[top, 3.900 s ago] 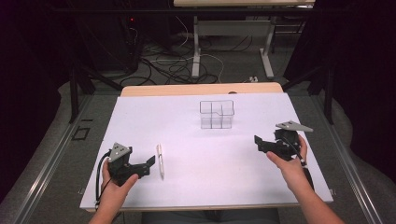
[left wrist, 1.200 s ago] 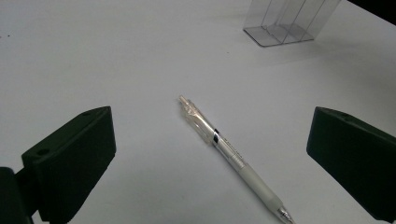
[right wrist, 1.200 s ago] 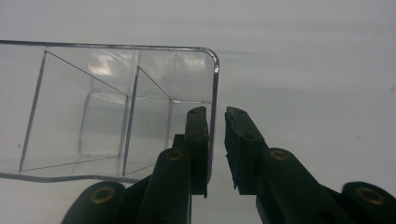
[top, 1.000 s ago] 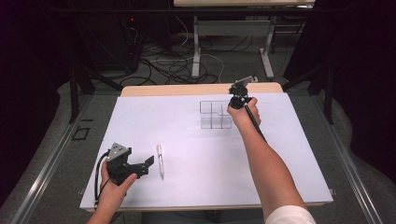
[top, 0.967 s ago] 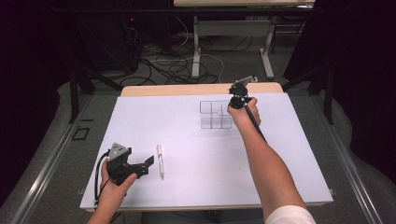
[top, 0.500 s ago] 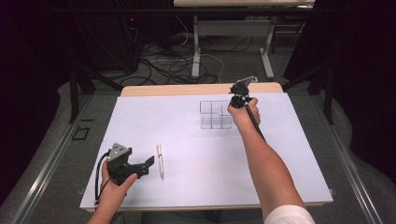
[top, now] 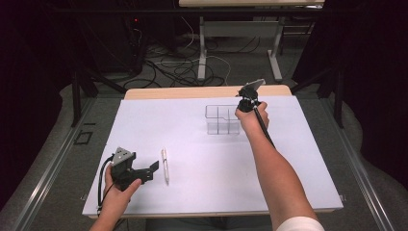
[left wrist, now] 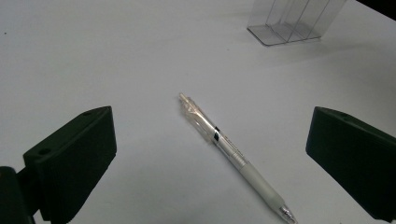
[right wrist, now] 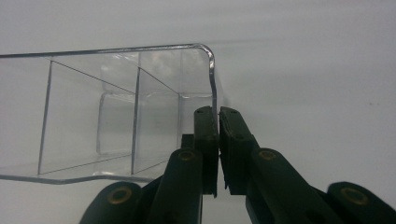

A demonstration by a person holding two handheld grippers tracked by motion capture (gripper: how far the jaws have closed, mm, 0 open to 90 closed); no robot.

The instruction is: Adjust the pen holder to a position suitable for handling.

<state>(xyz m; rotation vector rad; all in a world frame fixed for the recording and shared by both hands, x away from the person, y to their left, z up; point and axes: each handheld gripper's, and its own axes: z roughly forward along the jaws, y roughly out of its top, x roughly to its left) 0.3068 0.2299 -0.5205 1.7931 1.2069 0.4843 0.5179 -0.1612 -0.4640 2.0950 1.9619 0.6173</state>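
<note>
On the white table (top: 192,125), your left gripper (left wrist: 210,154) stands wide with the pen (left wrist: 233,154) lying slantwise between its jaws, while your right gripper (right wrist: 218,140) pinches the clear organizer (right wrist: 116,112) wall.

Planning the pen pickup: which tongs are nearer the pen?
Left. The left tongs sit open just beside the pen; the right tongs are far off, shut on the clear organizer wall.
</note>
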